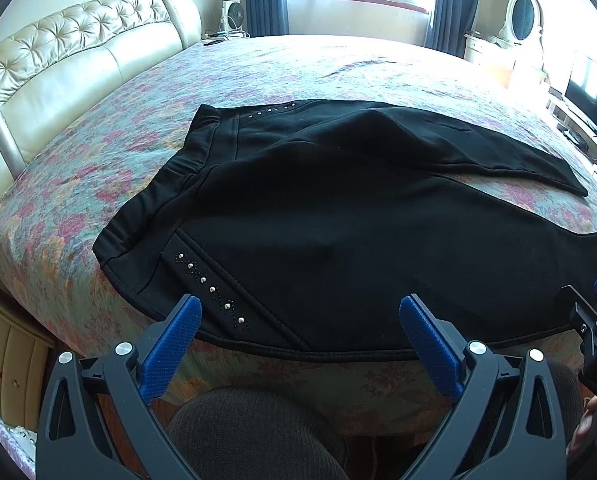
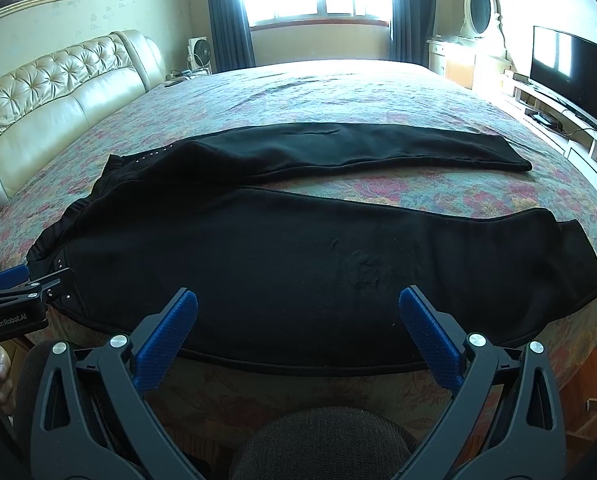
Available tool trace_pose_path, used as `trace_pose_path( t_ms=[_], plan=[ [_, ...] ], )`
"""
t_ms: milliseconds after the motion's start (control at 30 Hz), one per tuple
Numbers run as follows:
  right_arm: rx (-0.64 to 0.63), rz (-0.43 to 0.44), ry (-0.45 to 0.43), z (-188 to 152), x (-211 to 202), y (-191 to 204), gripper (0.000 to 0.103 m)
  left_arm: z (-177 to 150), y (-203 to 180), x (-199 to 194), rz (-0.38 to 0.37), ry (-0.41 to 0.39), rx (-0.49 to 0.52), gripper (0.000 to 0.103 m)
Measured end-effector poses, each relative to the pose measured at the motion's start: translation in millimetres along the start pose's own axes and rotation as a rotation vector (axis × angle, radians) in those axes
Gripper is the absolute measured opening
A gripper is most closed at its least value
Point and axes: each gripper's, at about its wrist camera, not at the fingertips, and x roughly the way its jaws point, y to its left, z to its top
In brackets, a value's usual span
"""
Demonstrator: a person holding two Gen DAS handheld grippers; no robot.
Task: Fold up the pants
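Floral bedspread [image 2: 378, 92] bearing black pants [image 2: 298, 264], long axis nine-to-three, at twelve o'clock of spread left gripper [image 1: 300, 320] and right gripper [image 2: 298, 312].

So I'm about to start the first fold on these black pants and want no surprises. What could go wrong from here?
1. The pants near edge lies at the bed edge; a shallow pinch may slip off.
2. The legs are splayed apart, so they may land misaligned.
3. The left gripper sits by the stud trim; a finger might snag it.

bed [image 1: 98, 152], floral cover | black pants [image 1: 338, 220] spread flat
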Motion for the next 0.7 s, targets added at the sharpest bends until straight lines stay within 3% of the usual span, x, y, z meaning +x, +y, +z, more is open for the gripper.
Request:
trace_pose_path(
  t_ms=[433, 700],
  plan=[
    [0.0, 0.0, 0.001, -0.4, 0.0, 0.2, 0.101, 1.6, 0.7, -1.5, -0.001, -0.011, 0.003, 0.099],
    [0.004, 0.002, 0.011, -1.4, 2.0, -2.0, 0.101, 2.2, -1.7, -6.6, -0.041, -0.032, 0.003, 0.099]
  ],
)
